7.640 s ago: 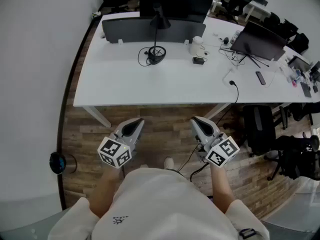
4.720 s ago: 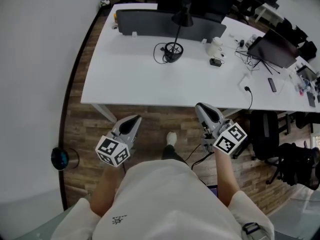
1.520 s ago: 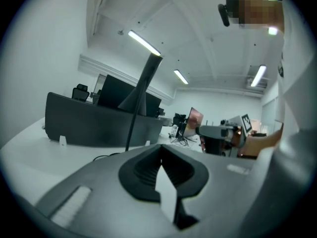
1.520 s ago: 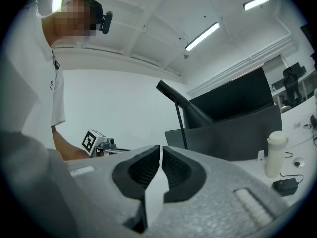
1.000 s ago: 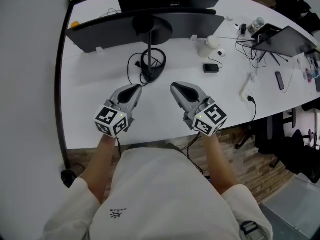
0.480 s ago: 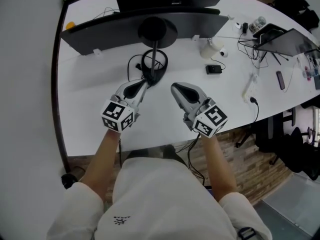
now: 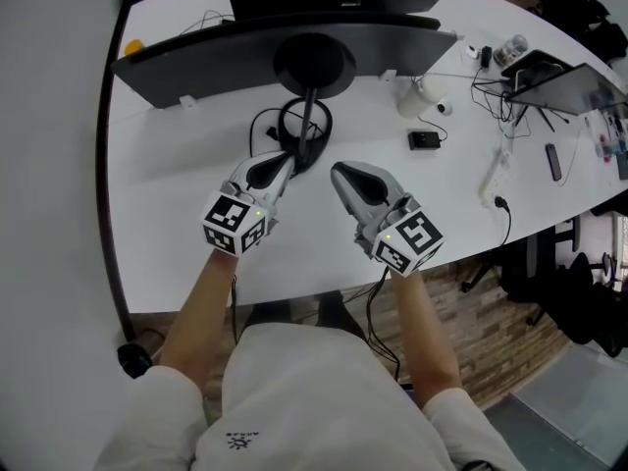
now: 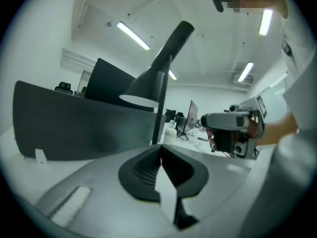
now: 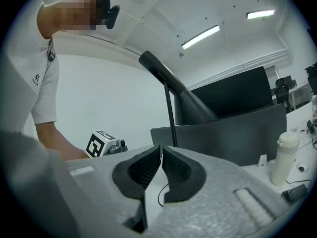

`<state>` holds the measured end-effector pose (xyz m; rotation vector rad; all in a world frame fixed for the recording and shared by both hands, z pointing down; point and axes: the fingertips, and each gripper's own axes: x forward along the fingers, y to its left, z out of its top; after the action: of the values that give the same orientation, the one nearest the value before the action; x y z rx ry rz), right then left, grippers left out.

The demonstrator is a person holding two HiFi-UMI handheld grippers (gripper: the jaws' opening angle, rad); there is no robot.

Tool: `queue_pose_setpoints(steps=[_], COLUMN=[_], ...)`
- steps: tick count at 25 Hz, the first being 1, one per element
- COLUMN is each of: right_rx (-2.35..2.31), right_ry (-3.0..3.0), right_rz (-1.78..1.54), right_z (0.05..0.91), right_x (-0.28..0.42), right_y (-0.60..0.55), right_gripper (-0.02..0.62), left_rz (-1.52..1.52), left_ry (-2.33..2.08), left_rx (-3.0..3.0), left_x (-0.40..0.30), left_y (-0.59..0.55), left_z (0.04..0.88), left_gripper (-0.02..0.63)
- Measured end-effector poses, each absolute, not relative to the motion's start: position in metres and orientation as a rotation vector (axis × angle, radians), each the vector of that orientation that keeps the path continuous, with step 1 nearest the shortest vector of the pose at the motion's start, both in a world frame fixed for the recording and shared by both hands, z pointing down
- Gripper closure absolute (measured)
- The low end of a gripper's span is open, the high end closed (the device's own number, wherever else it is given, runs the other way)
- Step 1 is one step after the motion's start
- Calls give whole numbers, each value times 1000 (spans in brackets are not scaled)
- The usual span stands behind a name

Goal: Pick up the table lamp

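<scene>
On desk (image 7: 186,243): lamp (image 7: 314,65), upright, untouched. Left gripper (image 7: 285,161) just beside lamp base, right gripper (image 7: 339,172) near it. Both jaws pressed together, holding nothing; judged to flank the stem ahead of opening to grasp.

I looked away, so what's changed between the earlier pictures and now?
The person walked up to the desk; the left gripper and right gripper moved from over the floor to over it, the left nearest the table lamp. Nothing grasped: both jaws stay shut, lamp still standing.
</scene>
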<state>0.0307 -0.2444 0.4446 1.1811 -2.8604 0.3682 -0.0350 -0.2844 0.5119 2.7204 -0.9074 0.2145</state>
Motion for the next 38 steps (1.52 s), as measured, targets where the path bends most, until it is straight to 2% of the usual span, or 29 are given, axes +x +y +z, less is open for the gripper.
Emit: queue_pose_setpoints(steps=[7,17,19,26,28,38], right_rx=[1193,1162,1143,1001,970,945], right_ry=[-2859,-2848,-2850,-2881,-2880,-2924], right_rz=[327,274,288,275,272,267], right_z=[451,456,458,464,465,456], right_x=[29,21,19,12,14,17], right_y=[-268,-293,-295,-299,-303,-318], right_gripper=[578,572,508,501,465,456], left_rz=[210,273,280,265,294,326], left_ry=[-902,-881,-880,-756,-738,-642], left_rx=[2741,2805,2814,2820,2830,2864], left_x=[-29,-14,-11,-10,-11,2], left_y=[-298,-312,-315,-319,-321,-320], left_z=[521,532,534,545,549,560], left_gripper=[599,515,509,450,449,471])
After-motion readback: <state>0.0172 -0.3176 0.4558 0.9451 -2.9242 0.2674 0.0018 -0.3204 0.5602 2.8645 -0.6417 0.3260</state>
